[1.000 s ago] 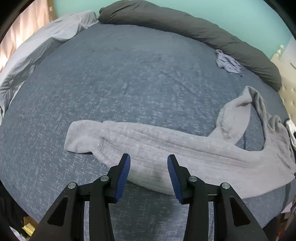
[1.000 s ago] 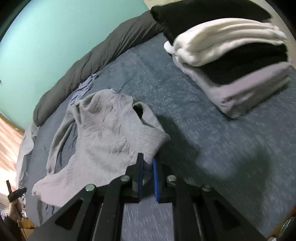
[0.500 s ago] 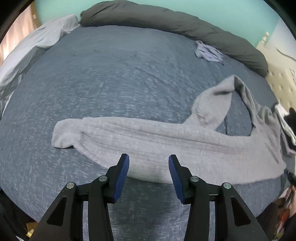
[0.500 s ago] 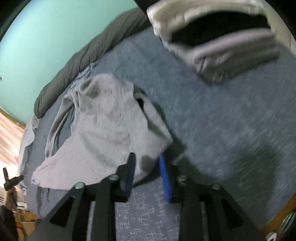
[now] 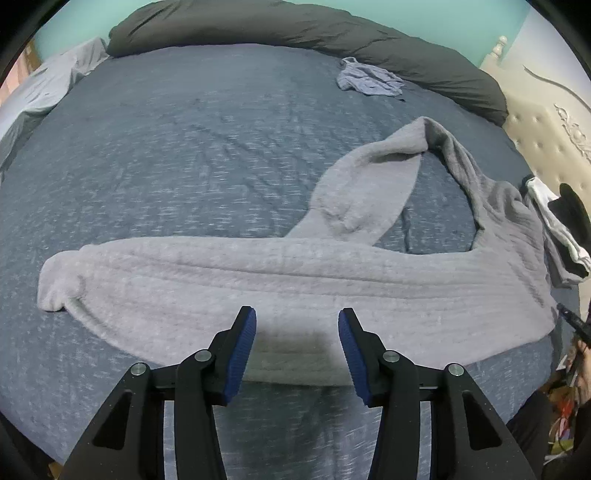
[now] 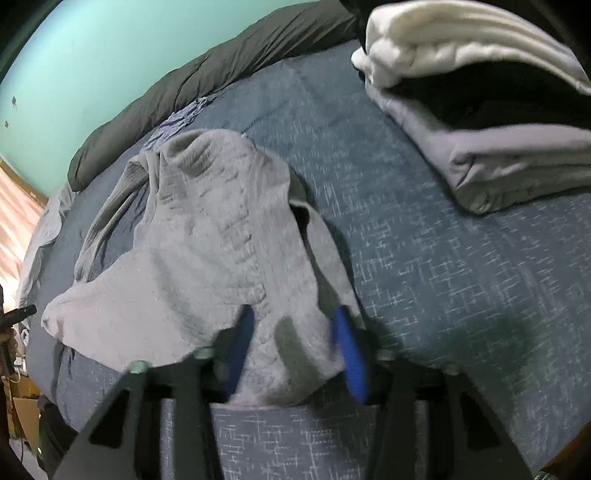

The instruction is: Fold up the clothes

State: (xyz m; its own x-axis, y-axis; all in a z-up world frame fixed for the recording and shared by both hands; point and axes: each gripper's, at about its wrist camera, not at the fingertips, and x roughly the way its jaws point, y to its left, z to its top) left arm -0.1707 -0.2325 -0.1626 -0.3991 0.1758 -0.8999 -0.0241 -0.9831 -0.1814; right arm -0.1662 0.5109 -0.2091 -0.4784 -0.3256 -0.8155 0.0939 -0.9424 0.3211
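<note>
The grey sweater (image 5: 280,280) is laid out lengthwise on the bed (image 5: 184,147), one sleeve (image 5: 369,184) looped up toward the dark duvet (image 5: 332,33). A folded stack (image 6: 480,110) is seen at the bed's far corner in the right view.

Change noted: a second ago the right gripper (image 6: 295,339) was pinched shut on the sweater's corner; that corner has since been let go and lowered onto the bed. The jaws now stand partly apart and are closing again, with cloth lying between the pads; no firm pinch can be confirmed through the blur.

The left gripper (image 5: 297,343) has been slid along the near edge toward the middle. Its jaws are about half open, still widening, empty, hovering over the hem.

Judgement: the spreading step appears finished; a fresh grasp along the near edge is likely being prepared for the next fold.
</note>
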